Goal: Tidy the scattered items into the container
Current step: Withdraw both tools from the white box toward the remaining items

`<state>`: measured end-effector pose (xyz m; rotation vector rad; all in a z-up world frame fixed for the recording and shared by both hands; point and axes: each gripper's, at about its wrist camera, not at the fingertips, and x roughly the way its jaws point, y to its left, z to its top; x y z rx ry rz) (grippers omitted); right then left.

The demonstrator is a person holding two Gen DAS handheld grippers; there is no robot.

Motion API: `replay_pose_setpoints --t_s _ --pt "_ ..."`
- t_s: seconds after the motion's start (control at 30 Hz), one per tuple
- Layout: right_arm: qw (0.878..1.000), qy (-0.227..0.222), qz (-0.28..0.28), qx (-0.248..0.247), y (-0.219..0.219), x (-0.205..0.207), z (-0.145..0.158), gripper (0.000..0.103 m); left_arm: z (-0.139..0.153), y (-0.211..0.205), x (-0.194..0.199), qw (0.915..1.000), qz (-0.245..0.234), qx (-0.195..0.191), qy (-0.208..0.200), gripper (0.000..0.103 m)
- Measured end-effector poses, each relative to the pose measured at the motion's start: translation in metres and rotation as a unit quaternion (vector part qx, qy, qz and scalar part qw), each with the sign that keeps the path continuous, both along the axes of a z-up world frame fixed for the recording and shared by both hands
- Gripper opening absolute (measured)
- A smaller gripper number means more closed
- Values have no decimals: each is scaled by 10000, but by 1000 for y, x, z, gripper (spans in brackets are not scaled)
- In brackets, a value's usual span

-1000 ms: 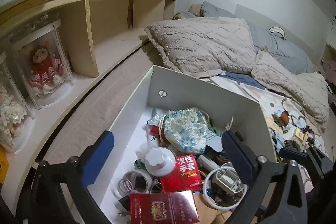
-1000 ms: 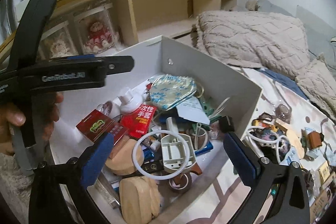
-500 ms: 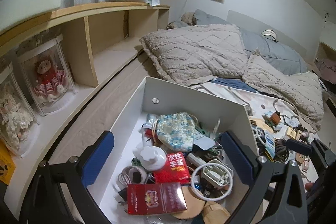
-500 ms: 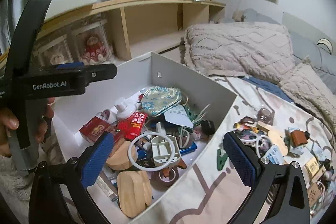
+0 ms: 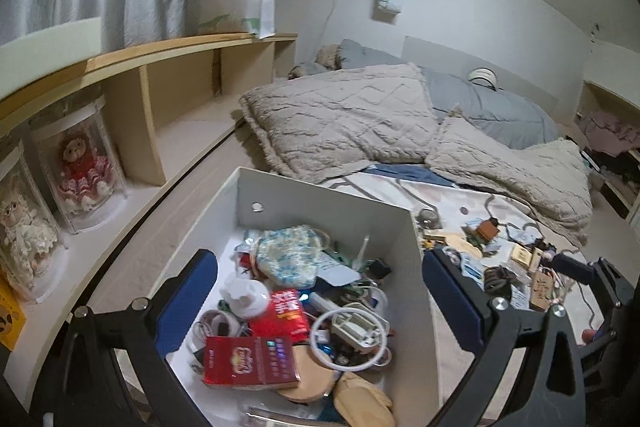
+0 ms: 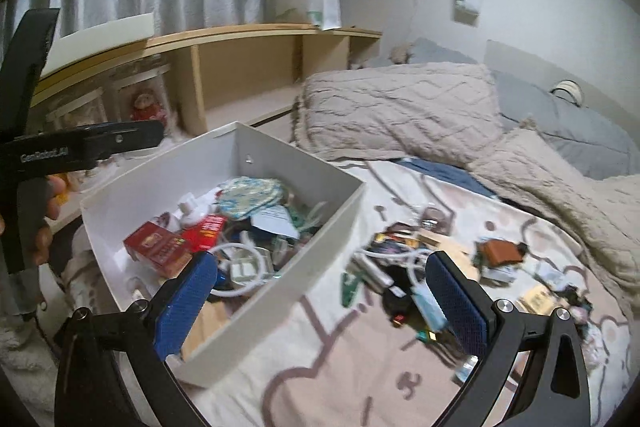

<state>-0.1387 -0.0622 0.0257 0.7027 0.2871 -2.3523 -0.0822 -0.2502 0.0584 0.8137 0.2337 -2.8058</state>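
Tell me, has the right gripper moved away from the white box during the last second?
Yes. The right gripper has pulled back and swung to the right: the white box now sits smaller and further left in its view, and more scattered items on the bed show.

The bed (image 6: 360, 367), spread with a pale patterned sheet, carried a white container (image 6: 332, 227) on its left side. Just beside it on the right lay scattered small items (image 6: 420, 267). Beige quilted blankets (image 6: 400, 115) were heaped farther back.
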Motion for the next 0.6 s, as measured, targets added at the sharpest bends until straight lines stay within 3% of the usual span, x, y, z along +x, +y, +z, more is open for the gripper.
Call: replay_pose_setpoints --t_s 0.3,0.6 --pt "9980 175 -611 10 55 2 2 103 -6 42 -1 9995 -270 -186 -2 103" --pt "9932 224 -1137 120 99 4 -7 103 -26 78 -4 9980 -624 34 10 103"
